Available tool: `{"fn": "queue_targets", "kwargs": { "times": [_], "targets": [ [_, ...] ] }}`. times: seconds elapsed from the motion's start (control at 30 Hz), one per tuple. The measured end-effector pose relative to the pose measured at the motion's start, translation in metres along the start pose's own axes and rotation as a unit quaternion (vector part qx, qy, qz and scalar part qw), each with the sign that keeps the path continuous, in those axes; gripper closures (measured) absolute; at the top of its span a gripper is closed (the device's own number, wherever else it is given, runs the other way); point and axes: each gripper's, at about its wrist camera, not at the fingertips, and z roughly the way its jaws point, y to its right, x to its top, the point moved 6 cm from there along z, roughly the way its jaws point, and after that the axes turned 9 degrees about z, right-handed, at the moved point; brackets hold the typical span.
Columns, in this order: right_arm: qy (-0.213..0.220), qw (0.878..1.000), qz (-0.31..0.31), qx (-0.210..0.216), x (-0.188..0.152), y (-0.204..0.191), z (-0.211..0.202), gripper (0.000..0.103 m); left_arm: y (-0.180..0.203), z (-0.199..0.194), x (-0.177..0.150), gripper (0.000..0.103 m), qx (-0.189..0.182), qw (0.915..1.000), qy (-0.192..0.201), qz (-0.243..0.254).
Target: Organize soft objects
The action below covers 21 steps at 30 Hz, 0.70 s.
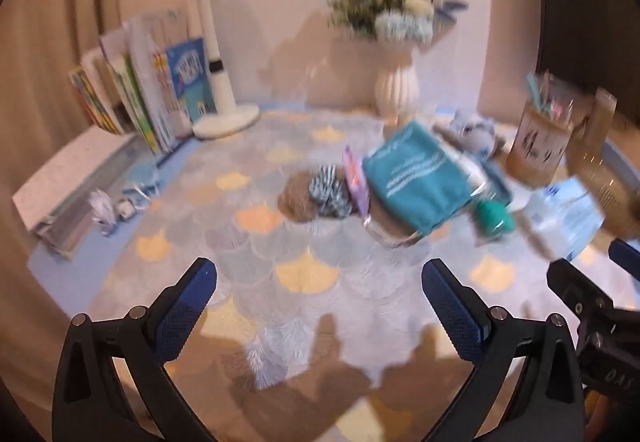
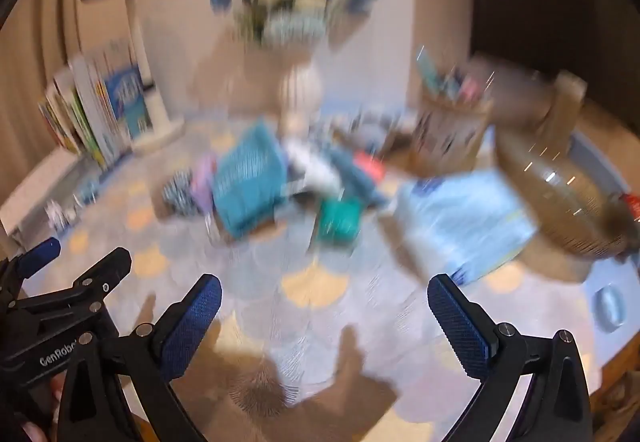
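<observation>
A pile of soft things lies mid-table: a folded teal cloth (image 1: pixel 412 177) (image 2: pixel 248 189), a striped blue-and-white scrunchie (image 1: pixel 330 191) (image 2: pixel 180 193), a small teal item (image 1: pixel 494 215) (image 2: pixel 338 222), a grey plush toy (image 1: pixel 474 129) behind, and a pale blue soft pack (image 1: pixel 564 217) (image 2: pixel 468 217) to the right. My left gripper (image 1: pixel 320 282) hangs open above the scalloped tablecloth, short of the pile. My right gripper (image 2: pixel 324 298) is open too, with nothing between its fingers. Each gripper shows at the edge of the other's view. Both views are motion-blurred.
A white desk lamp (image 1: pixel 216 81) and a row of books (image 1: pixel 132 93) stand back left. A white vase of flowers (image 1: pixel 396 89) stands at the back middle. A pen cup (image 1: pixel 540 137) and a ribbed clear bowl (image 2: pixel 560 193) are on the right.
</observation>
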Motion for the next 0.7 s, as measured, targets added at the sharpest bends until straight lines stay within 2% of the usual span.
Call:
{"fn": "queue_targets", "kwargs": {
  "times": [0.13,0.27,0.37,0.7],
  "targets": [
    [0.022,1.0,0.001,-0.013,0.007,0.009,-0.035,0.0,0.019,-0.029,-0.01,0.001,-0.03,0.9993,0.017,-0.015],
    [0.049,0.999,0.01,-0.008,0.01,0.021,-0.043,0.0,0.035,-0.04,-0.018,0.001,-0.001,0.9995,0.033,0.0],
    [0.052,0.998,0.012,-0.016,0.008,0.029,-0.042,0.0,0.041,-0.046,-0.017,0.001,0.029,0.9985,0.047,0.005],
    [0.028,0.999,0.044,-0.011,-0.001,0.049,-0.032,0.0,0.049,-0.053,-0.013,0.001,0.03,0.9982,0.051,0.005]
  ]
}}
